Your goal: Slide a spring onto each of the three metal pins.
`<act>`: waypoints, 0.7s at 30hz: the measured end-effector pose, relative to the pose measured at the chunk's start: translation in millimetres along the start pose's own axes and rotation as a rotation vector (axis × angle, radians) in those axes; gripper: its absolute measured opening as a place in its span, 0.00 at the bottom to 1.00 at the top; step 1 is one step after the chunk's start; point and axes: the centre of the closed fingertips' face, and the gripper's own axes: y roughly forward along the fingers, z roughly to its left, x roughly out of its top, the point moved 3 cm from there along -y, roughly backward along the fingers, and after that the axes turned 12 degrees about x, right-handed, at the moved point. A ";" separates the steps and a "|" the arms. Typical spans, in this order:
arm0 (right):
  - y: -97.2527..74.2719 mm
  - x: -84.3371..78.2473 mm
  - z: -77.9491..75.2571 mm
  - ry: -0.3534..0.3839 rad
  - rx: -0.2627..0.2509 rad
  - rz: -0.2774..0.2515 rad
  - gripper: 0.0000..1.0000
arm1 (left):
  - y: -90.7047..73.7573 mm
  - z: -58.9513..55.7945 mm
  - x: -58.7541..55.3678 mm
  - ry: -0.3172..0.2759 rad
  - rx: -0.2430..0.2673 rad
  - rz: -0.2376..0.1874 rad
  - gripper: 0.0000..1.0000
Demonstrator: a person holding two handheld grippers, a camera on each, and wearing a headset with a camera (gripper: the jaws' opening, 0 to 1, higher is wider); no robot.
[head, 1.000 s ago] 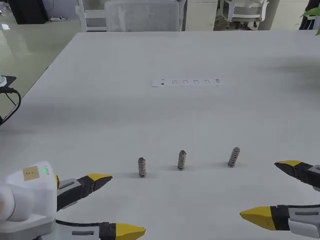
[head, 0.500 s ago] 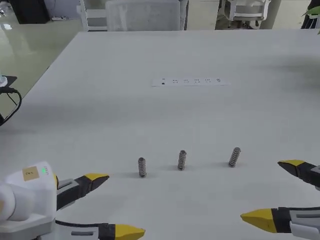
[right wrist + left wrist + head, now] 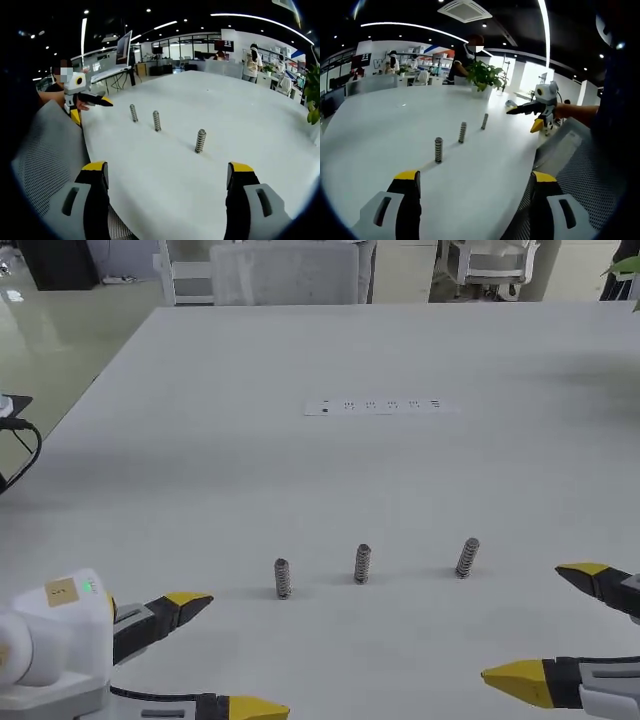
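Currently left spring [image 3: 282,578], mid spring [image 3: 362,563] and right spring [image 3: 467,557] stand upright in a row on bench [image 3: 300,470]. L tool [image 3: 243,652] & R tool [image 3: 523,622] both gape wide, empty, clear of springs.

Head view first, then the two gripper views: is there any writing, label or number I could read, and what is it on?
None of the text here can be read.
On the left claw, a tan sticker: tiny marks, too small to read.
Far up the table, the white socket strip: small dark marks, too small to read.
In the left gripper view, a wall sign: large letters, blurred.
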 end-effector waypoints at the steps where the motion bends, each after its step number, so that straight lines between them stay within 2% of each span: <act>1: 0.1 -0.2 -0.3 0.000 -0.001 0.002 0.99 | 0.0 0.0 0.2 0.002 0.000 -0.001 0.88; 8: 0.4 1.1 -1.6 0.000 -0.002 -0.002 0.99 | 0.4 1.7 3.0 -0.007 0.009 -0.010 0.89; 21: 1.1 0.7 -4.7 0.003 -0.005 -0.005 0.99 | 1.2 0.1 1.5 -0.010 0.012 -0.007 0.88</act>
